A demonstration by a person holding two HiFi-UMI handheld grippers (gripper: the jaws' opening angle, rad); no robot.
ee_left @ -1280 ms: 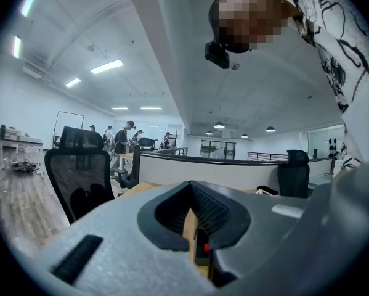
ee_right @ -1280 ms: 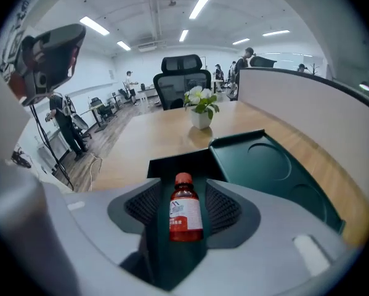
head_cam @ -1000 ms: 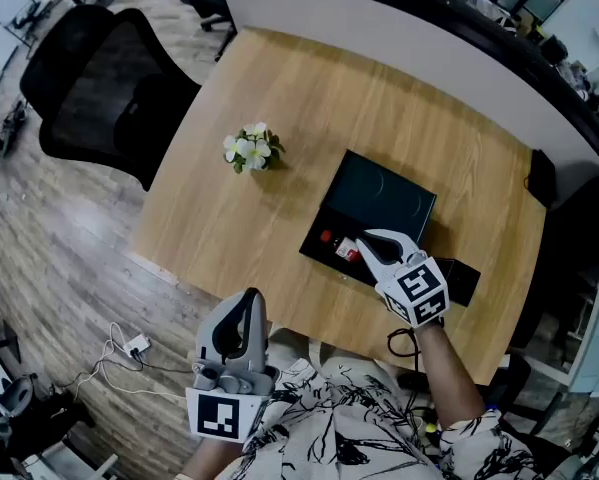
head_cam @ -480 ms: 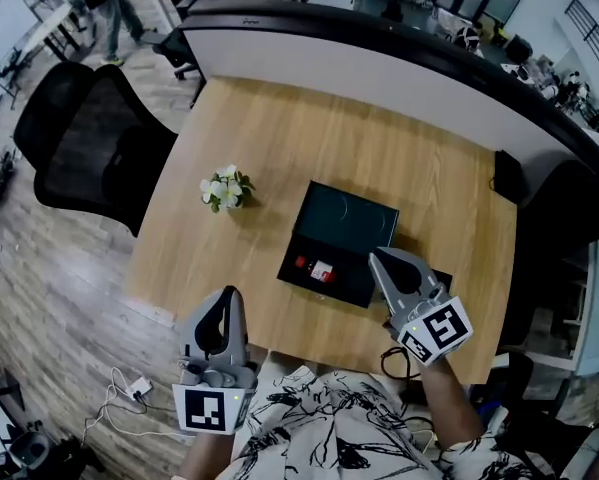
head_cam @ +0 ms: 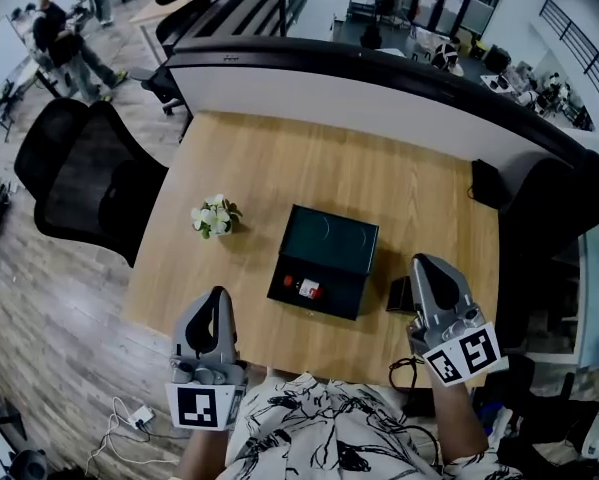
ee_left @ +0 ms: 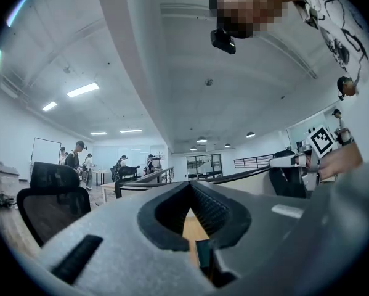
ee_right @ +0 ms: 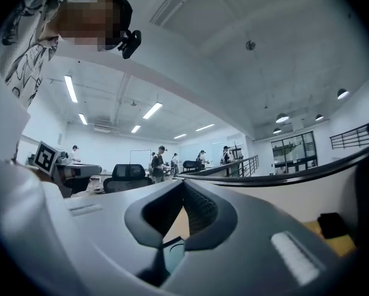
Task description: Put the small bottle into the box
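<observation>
- Bottle [head_cam: 307, 289] lies in the box [head_cam: 331, 236], near the table's [head_cam: 279, 168] front edge — looks done.
- Left gripper [head_cam: 217, 300] and right gripper [head_cam: 426, 266] are both pressed together, empty.
- Risk: I swing the right one carelessly — it knocks the box.

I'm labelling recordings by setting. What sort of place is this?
Probably an open-plan office or lab: a wooden desk with a black office chair beside it, a long partition behind, and people standing among other desks under ceiling strip lights.

Light wooden table [head_cam: 309, 168] carries a small white-flowered plant [head_cam: 214, 216] near its left edge; a black mesh office chair [head_cam: 79, 183] stands just beside that edge.
</observation>
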